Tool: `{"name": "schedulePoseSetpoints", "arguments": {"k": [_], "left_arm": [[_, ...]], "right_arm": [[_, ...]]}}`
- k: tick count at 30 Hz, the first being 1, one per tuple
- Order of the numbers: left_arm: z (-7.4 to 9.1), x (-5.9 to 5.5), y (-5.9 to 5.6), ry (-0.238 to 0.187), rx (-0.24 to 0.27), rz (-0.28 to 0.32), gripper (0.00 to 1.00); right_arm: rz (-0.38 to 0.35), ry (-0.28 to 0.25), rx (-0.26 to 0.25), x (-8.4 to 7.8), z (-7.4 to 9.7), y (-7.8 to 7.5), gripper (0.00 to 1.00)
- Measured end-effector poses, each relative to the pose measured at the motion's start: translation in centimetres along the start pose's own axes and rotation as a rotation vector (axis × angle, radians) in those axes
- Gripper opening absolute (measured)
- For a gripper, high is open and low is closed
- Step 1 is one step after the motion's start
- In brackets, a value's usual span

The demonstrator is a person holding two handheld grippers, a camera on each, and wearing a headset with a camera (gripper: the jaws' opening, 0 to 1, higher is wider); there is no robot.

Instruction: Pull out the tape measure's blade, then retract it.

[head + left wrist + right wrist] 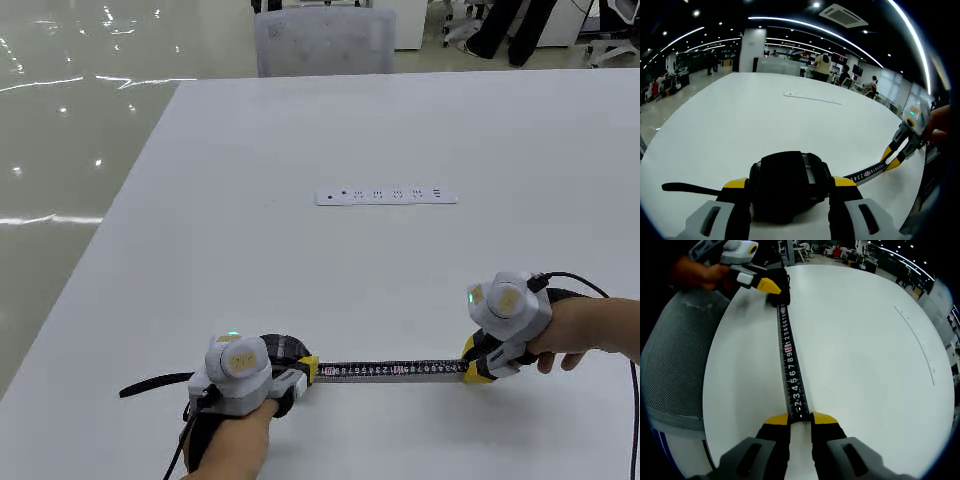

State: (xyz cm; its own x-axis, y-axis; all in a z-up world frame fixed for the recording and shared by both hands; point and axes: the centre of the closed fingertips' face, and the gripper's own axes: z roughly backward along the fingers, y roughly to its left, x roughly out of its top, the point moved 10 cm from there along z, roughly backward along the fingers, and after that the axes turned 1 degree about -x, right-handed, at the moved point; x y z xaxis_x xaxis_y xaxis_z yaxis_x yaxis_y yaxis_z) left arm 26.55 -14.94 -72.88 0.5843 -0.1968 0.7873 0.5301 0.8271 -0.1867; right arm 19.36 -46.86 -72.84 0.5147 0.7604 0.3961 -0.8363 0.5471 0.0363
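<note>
The left tongs (pixel 790 183) clamp the black rounded tape measure case (pixel 285 349) near the front edge of the white desk (pixel 350 130). Its dark numbered blade (pixel 790 365) stretches straight along the desk to the right tongs (pixel 800 418), which pinch its tip. A white power strip (pixel 386 196) lies well apart.

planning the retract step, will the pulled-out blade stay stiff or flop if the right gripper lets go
The blade runs straight between the case and the right gripper, so it looks fairly stiff over this span. It is thin, so it would probably buckle if pushed endwise. Released, it may snap back toward the case.
</note>
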Motion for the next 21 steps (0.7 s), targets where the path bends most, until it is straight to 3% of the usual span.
{"name": "schedulePoseSetpoints", "arguments": {"k": [21], "left_arm": [[0.00, 0.03, 0.08, 0.009, -0.009, 0.007, 0.59]], "right_arm": [[-0.049, -0.030, -0.003, 0.45, -0.43, -0.01, 0.14]]}}
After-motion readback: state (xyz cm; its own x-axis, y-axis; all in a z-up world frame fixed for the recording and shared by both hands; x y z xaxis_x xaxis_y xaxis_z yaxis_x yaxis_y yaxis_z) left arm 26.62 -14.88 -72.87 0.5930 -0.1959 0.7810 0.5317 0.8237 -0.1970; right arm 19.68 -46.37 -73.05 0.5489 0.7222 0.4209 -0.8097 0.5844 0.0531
